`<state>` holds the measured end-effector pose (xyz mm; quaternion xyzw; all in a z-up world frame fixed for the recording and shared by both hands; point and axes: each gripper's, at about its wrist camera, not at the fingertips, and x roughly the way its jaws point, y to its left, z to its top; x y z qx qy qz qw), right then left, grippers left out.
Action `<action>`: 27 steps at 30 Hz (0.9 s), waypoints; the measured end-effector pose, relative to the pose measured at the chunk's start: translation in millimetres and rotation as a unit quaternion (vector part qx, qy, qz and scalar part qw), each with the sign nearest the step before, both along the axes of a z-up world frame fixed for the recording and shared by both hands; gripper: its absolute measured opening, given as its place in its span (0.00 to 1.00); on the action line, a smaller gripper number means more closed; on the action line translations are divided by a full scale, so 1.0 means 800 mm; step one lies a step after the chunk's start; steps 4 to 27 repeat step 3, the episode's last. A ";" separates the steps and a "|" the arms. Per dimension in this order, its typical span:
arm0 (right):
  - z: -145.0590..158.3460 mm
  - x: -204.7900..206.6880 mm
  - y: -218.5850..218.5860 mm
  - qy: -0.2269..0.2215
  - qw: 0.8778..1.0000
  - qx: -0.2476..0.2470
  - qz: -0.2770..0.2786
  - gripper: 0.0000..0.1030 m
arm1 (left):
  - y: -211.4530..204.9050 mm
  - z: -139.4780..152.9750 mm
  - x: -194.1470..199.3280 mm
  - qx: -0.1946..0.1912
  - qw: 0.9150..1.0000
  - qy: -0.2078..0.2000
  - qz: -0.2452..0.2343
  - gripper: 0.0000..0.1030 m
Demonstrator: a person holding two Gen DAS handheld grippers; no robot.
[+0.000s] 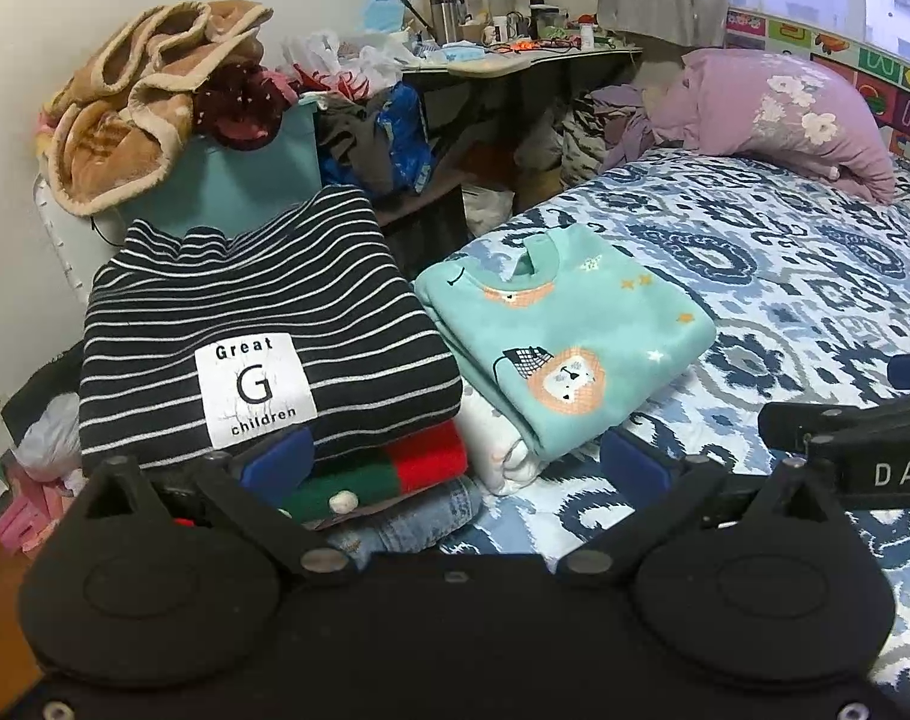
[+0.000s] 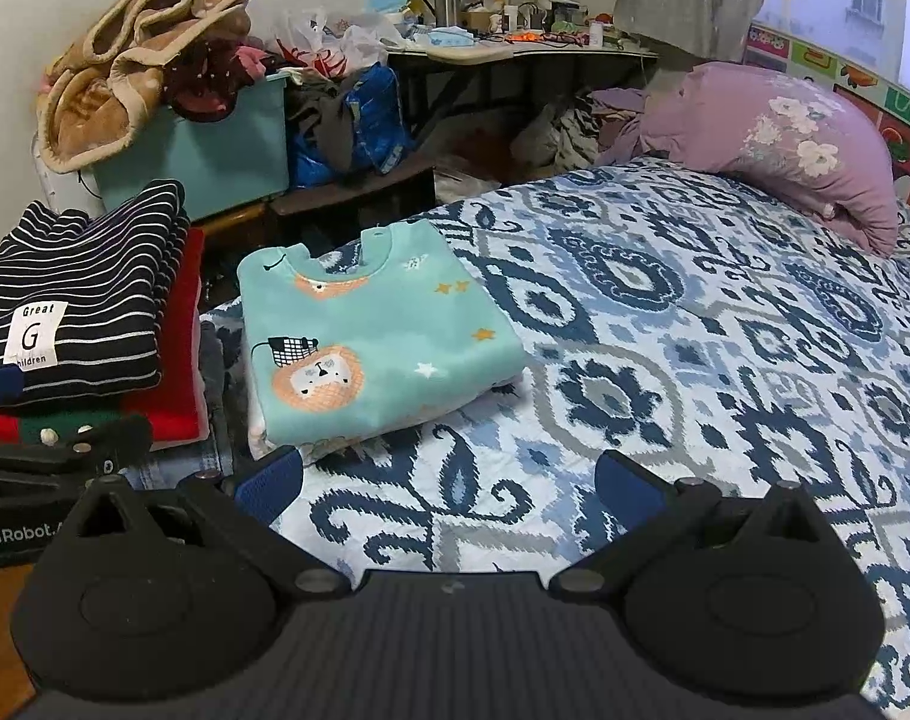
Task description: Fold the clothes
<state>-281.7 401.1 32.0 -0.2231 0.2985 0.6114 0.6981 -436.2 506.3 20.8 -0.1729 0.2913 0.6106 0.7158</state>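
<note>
Teal sweatshirt [image 1: 569, 348]: folded into a neat rectangle, collar away from the cameras, lying on the patterned bed [image 1: 785, 276] over a white garment [image 1: 503, 450] that peeks out along the near edge. Just beside it on the left: a taller stack topped by a striped top [image 1: 257, 324], then a red and green garment [image 1: 395, 468], then jeans [image 1: 419, 522].

Left tongs [image 1: 455, 456]: spread wide, grasping nothing, low in front of both piles. Right tongs [image 2: 449, 480]: likewise spread and empty, over bare bed in front of the sweatshirt.

Possible faults from here:
- Snagging the stack. Left finger pad [image 1: 275, 456] overlaps the front edge of the striped top; contact or a small gap cannot be told. Judged likely to drag the top layer askew on any sideways sweep or lift.
- Toppling. Tall, soft, uneven layers near the bed's left side; judged prone to slide toward the floor if nudged.
- Undoing the fold. Closing on one layer of the sweatshirt only, judged to pull the fold open.
- Collision between the two tongs, close together.

View differences:
- Left wrist view: front face of the stack with all layers, plus the side of the right tongs at the right edge.
- Right wrist view: side of the stack, the open bed to the right, and the left tongs from outside with a pad at the striped top's lower edge.
</note>
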 end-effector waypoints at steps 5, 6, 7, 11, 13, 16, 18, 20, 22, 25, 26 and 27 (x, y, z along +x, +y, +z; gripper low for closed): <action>0.000 -0.001 0.000 0.001 1.000 0.000 0.001 1.00 | 0.001 0.000 0.000 -0.001 1.000 0.001 0.000 1.00; 0.000 -0.001 0.000 0.001 1.000 0.000 0.001 1.00 | 0.001 0.000 0.000 -0.001 1.000 0.001 0.000 1.00; 0.000 -0.001 0.000 0.001 1.000 0.000 0.001 1.00 | 0.001 0.000 0.000 -0.001 1.000 0.001 0.000 1.00; 0.000 -0.001 0.000 0.001 1.000 0.000 0.001 1.00 | 0.001 0.000 0.000 -0.001 1.000 0.001 0.000 1.00; 0.000 -0.001 0.000 0.001 1.000 0.000 0.001 1.00 | 0.001 0.000 0.000 -0.001 1.000 0.001 0.000 1.00; 0.000 -0.001 0.000 0.001 1.000 0.000 0.001 1.00 | 0.001 0.000 0.000 -0.001 1.000 0.001 0.000 1.00; 0.000 -0.001 0.000 0.001 1.000 0.000 0.001 1.00 | 0.001 0.000 0.000 -0.001 1.000 0.001 0.000 1.00; 0.000 -0.001 0.000 0.001 1.000 0.000 0.001 1.00 | 0.001 0.000 0.000 -0.001 1.000 0.001 0.000 1.00; 0.000 -0.001 0.000 0.001 1.000 0.000 0.001 1.00 | 0.001 0.000 0.000 -0.001 1.000 0.001 0.000 1.00; 0.000 -0.001 0.000 0.001 1.000 0.000 0.001 1.00 | 0.001 0.000 0.000 -0.001 1.000 0.001 0.000 1.00; 0.000 -0.001 0.000 0.001 1.000 0.000 0.001 1.00 | 0.001 0.000 0.000 -0.001 1.000 0.001 0.000 1.00; 0.000 -0.001 0.000 0.001 1.000 0.000 0.001 1.00 | 0.001 0.000 0.000 -0.001 1.000 0.001 0.000 1.00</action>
